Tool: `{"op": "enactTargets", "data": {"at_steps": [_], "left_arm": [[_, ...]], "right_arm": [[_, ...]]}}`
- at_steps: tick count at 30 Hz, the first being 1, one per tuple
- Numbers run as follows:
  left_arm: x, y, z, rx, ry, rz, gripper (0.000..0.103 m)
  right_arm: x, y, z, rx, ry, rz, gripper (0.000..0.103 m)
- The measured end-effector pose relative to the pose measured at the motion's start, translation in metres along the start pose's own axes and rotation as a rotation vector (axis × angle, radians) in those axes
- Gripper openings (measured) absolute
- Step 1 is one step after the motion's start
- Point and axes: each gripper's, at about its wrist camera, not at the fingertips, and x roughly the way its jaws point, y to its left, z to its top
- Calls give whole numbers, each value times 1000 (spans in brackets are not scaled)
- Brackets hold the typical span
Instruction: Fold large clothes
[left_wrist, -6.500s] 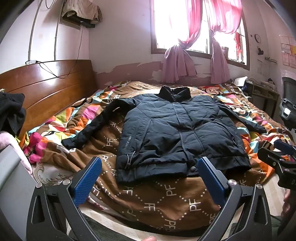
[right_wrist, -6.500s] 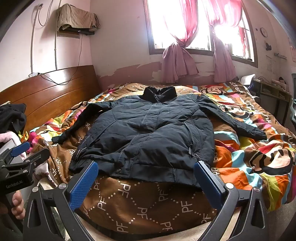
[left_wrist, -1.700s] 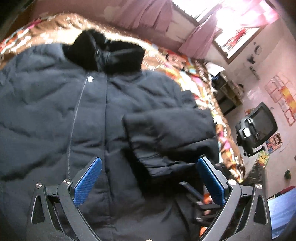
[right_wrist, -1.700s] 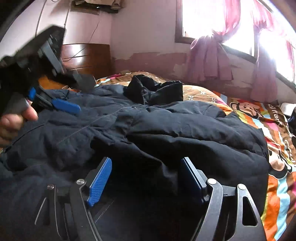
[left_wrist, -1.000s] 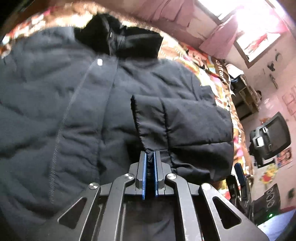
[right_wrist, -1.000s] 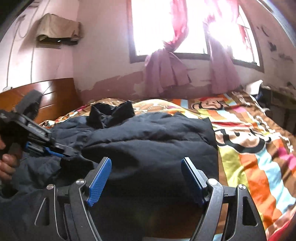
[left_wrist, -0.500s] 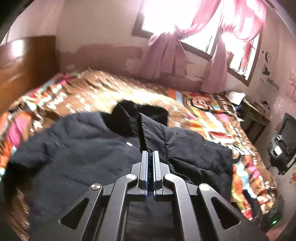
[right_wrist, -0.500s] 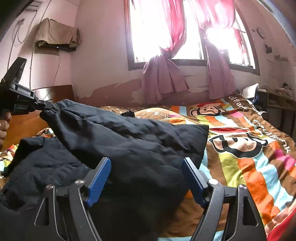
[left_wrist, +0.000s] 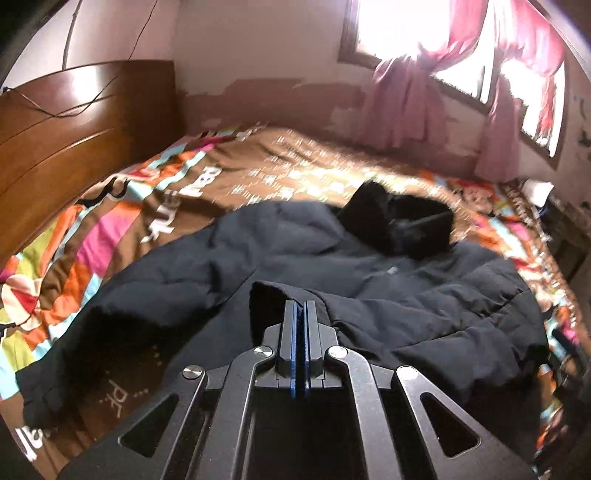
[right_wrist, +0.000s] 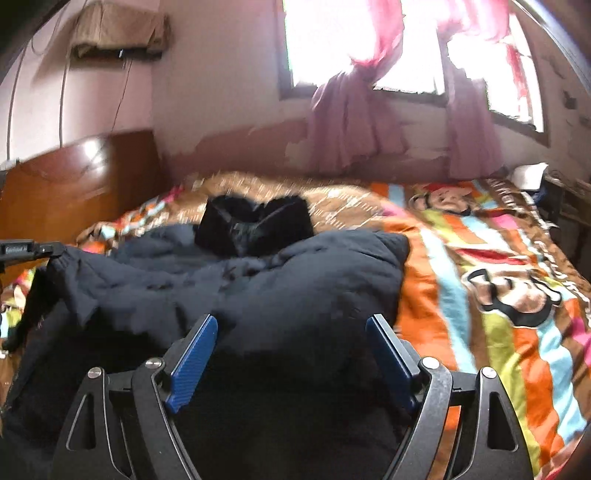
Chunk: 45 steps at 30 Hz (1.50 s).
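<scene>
A fold of the dark navy padded jacket (left_wrist: 424, 295) is clenched in the left tongs (left_wrist: 300, 310), lifted off the patterned brown-and-striped bedspread (right_wrist: 498, 295). The right tongs (right_wrist: 291, 354) are held released, spread wide over the jacket's bulk, gripping nothing.

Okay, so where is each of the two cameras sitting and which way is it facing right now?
Left wrist: rides the left gripper, angled down over the bed; its shut fingers pinch the dark jacket's sleeve cuff.
Right wrist: rides the right gripper, facing the window; its open blue pads straddle the jacket's folded bulk; the left gripper shows at the frame's left edge.
Shared: jacket, collar, headboard, pink curtains, patterned quilt.
</scene>
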Motion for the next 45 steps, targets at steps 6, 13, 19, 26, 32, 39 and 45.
{"op": "enactTargets", "data": {"at_steps": [6,13,19,26,32,39,45], "left_arm": [[36,26,-22,6,58,60,1],[61,37,-40,24,131,68,2],[52,53,-45,-73,152,-21,12],[17,99,-47,-261,115,-86,69],[7,155,-59,-402,159,-102,70],[-9,239,-85,-718,186,-122,70],[-40,299,-99,-991,160,-17,70]], "right_arm": [[67,31,-7,-105,180,-42,81],[90,44,-25,-196,219,-133,84],[92,47,-36,-225,186,-169,84],[90,50,-40,-236,146,-202,89],[89,52,-37,-248,137,-233,94],[76,69,-17,-253,109,-148,94],[79,122,15,-288,203,-10,96]]}}
